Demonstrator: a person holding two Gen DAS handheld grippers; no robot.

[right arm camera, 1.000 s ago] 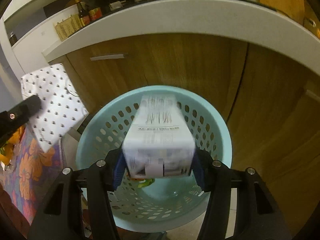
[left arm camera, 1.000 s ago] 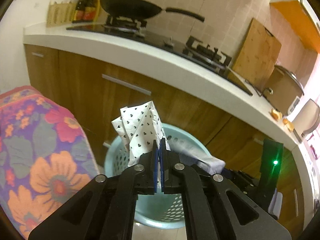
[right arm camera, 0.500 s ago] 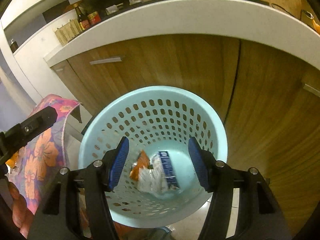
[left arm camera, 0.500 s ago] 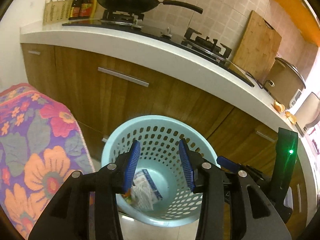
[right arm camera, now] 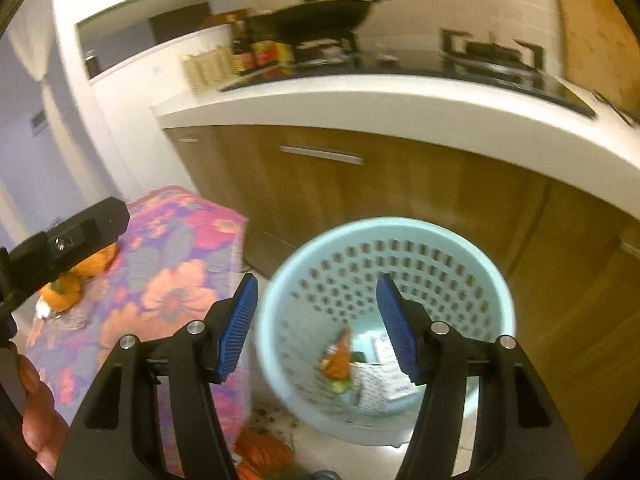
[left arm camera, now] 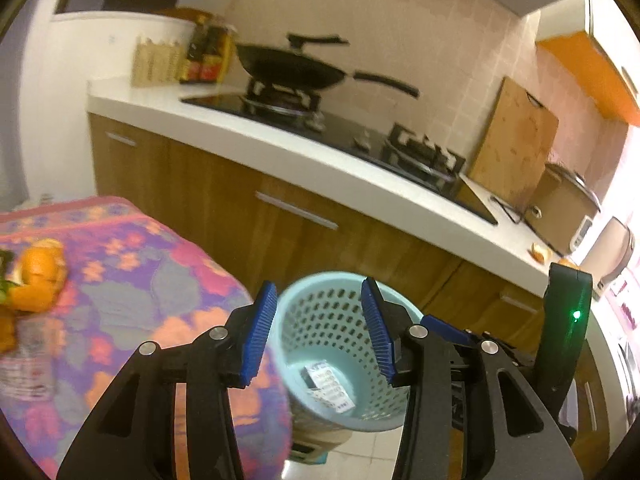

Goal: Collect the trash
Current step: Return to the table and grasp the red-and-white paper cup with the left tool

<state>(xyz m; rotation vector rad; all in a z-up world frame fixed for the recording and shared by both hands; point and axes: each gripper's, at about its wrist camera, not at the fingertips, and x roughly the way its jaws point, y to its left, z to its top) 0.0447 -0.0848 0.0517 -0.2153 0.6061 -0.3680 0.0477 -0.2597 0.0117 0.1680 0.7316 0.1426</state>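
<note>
A pale blue perforated waste basket (left arm camera: 320, 292) (right arm camera: 448, 240) stands on the floor by the kitchen cabinets. Inside it lie a white printed carton (left arm camera: 330, 386) (right arm camera: 384, 384) and an orange wrapper (right arm camera: 338, 356). My left gripper (left arm camera: 318, 330) is open and empty, above the basket's left side. My right gripper (right arm camera: 316, 326) is open and empty, above the basket. Orange peel (left arm camera: 38, 276) (right arm camera: 66, 286) lies on the flowered tablecloth (left arm camera: 132, 280) (right arm camera: 180, 264) at the left.
Wooden cabinets (left arm camera: 224, 204) under a white counter (left arm camera: 320, 160) stand right behind the basket. A wok (left arm camera: 296, 66), a stove and a cutting board (left arm camera: 514, 140) sit on the counter. A clear plastic bottle (left arm camera: 24, 360) lies on the table. Orange scraps (right arm camera: 260, 452) lie on the floor.
Both grippers opened and dropped their loads, the spotted paper and the carton, into the basket. Both then pulled back and up, swinging left toward the table.
</note>
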